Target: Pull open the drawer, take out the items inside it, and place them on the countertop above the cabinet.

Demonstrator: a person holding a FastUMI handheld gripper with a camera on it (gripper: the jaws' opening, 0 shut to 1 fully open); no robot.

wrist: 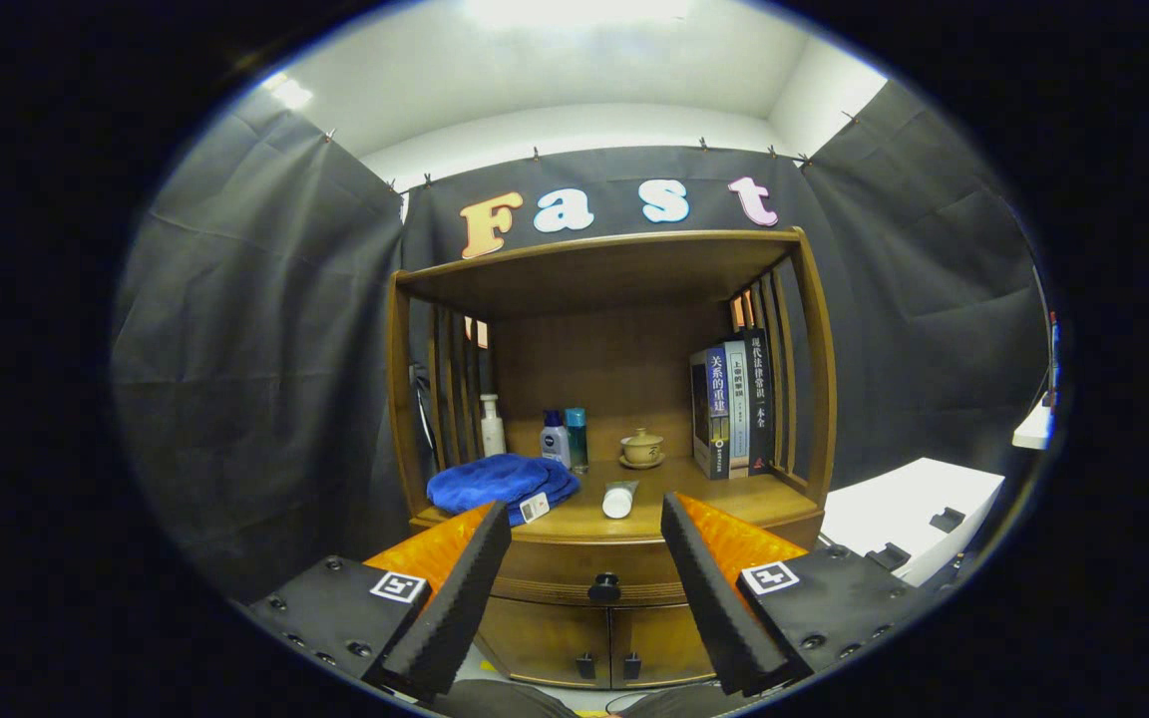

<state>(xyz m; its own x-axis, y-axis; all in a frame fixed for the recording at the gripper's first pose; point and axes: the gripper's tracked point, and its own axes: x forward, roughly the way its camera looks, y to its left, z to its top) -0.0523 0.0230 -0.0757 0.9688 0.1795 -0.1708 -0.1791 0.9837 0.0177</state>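
- Since the drawer (594, 573) sits closed in the wooden cabinet (814, 399), just below the countertop (724, 499) and above the two small cupboard doors (584, 643), it looks like a stiff wooden front that should slide straight out under a steady pull.
- Its one sensible hold is the small dark knob (603, 587) at the middle of the front; it looks round and hard, likely a little slippery, so the fingers would need to close squarely around it.
- What lies inside the drawer is hidden, so its weight and feel cannot be judged.
- On the countertop lie a blue towel (500, 482) and a white tube (619, 498), with a white pump bottle (492, 426), two small bottles (565, 439), a lidded teacup (641, 448) and a row of books (734, 409) further back; free room for new items is mostly in the front middle and to the right.
- The gripper (584, 534) stands wide open, holding nothing and touching nothing, with the knob framed between its fingers but well beyond their tips.
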